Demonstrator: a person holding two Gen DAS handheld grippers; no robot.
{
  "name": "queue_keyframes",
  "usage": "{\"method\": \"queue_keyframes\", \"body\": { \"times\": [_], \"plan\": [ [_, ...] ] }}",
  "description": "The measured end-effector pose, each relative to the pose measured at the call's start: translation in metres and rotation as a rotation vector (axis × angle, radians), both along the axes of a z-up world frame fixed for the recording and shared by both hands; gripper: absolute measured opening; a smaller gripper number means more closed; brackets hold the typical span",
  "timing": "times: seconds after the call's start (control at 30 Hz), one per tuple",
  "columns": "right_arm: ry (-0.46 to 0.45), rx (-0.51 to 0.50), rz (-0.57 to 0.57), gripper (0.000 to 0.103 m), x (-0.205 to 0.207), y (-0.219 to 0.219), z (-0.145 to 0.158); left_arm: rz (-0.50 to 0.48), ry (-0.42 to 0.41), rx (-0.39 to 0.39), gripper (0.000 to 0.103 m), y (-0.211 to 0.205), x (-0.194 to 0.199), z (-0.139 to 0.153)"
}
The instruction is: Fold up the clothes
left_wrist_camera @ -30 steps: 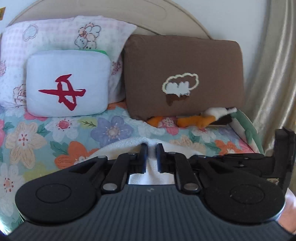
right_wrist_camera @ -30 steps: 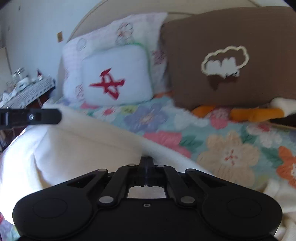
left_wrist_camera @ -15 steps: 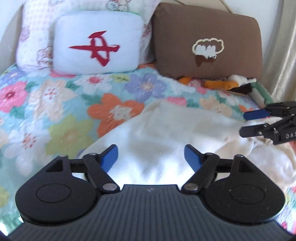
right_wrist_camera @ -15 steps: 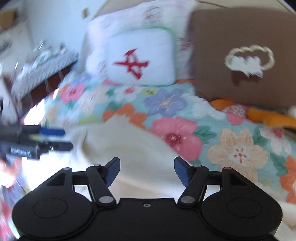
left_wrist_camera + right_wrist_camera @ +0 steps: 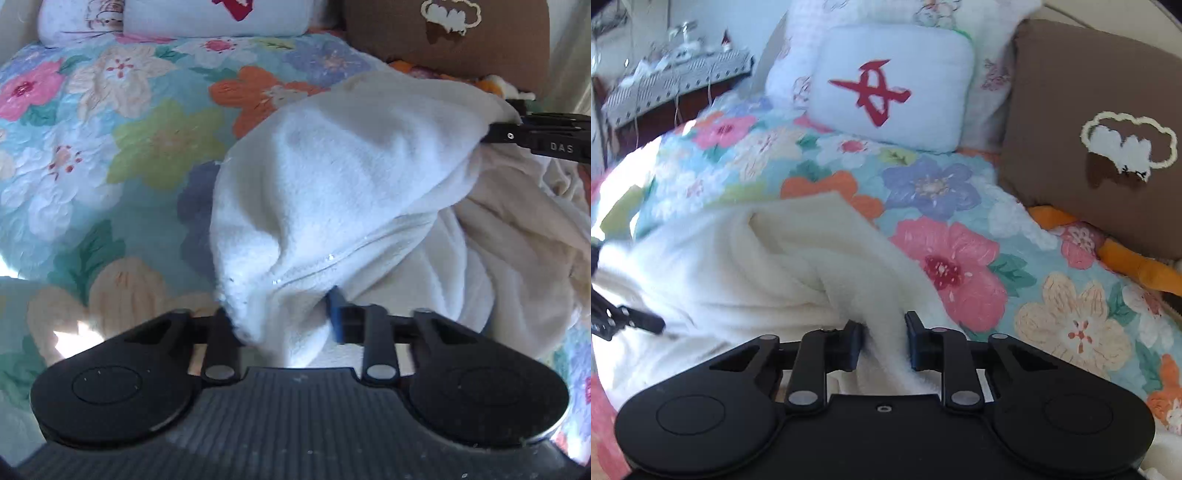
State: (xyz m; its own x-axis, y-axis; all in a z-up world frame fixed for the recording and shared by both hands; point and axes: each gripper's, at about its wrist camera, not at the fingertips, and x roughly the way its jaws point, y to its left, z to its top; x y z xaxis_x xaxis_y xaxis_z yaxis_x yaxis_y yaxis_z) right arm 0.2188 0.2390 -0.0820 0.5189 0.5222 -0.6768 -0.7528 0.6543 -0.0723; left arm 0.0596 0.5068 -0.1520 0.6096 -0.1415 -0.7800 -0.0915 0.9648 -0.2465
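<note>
Black jaws of our left gripper [image 5: 282, 325] have just been closing, and they pinch a fold of the white fleece garment [image 5: 332, 192] at the lower middle of the frame; our right gripper [image 5: 882, 339] has also just been closing and clamps another fold of the same fleece [image 5: 757, 266]; the garment lies bunched on the floral quilt [image 5: 110, 155], stretched between both tools; in the upper part of the right view we see a white cushion [image 5: 894, 85] with a red sign, beside a brown pillow [image 5: 1089, 92].
</note>
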Motion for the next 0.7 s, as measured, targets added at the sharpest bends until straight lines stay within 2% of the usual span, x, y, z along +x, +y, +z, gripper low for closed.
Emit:
{"method": "queue_keyframes", "body": {
  "times": [0.03,0.1,0.17,0.23,0.27,0.3,0.33,0.37,0.4,0.47,0.53,0.63,0.7],
  "plan": [
    [-0.025,0.019,-0.022,0.018,0.003,0.001,0.007,0.027,-0.016,0.039,0.019,-0.001,0.009,0.01],
    [-0.094,0.049,-0.068,0.016,0.011,0.005,0.02,0.061,-0.089,0.17,0.01,-0.003,0.03,0.033],
    [-0.152,0.071,-0.124,0.016,0.022,0.007,0.031,0.13,-0.185,0.264,0.01,0.0,0.048,0.056],
    [-0.197,0.081,-0.191,0.016,0.035,0.01,0.039,0.244,-0.25,0.231,0.02,0.013,0.062,0.073],
    [-0.209,0.073,-0.233,0.017,0.043,0.01,0.04,0.298,-0.28,0.214,0.038,0.02,0.069,0.081],
    [-0.204,0.047,-0.288,0.021,0.053,0.01,0.037,0.325,-0.29,0.196,0.051,0.024,0.072,0.083],
    [-0.183,0.013,-0.336,0.022,0.06,0.009,0.033,0.336,-0.297,0.181,0.056,0.025,0.072,0.082],
    [-0.161,-0.015,-0.377,0.024,0.063,0.006,0.03,0.336,-0.289,0.168,0.066,0.024,0.069,0.079],
    [-0.133,-0.036,-0.416,0.031,0.063,0.001,0.028,0.335,-0.281,0.155,0.071,0.022,0.066,0.075],
    [-0.103,-0.013,-0.427,0.038,0.046,-0.013,0.028,0.298,-0.248,0.128,0.072,0.014,0.056,0.059],
    [-0.082,0.028,-0.368,0.06,0.021,-0.024,0.03,0.249,-0.202,0.122,0.072,0.004,0.045,0.041],
    [-0.021,0.065,-0.249,0.064,-0.02,-0.035,0.031,0.193,-0.15,0.164,0.072,-0.013,0.031,0.016],
    [0.056,0.092,-0.197,0.064,-0.043,-0.038,0.029,0.167,-0.123,0.188,0.072,-0.023,0.022,0.005]
  ]
}}
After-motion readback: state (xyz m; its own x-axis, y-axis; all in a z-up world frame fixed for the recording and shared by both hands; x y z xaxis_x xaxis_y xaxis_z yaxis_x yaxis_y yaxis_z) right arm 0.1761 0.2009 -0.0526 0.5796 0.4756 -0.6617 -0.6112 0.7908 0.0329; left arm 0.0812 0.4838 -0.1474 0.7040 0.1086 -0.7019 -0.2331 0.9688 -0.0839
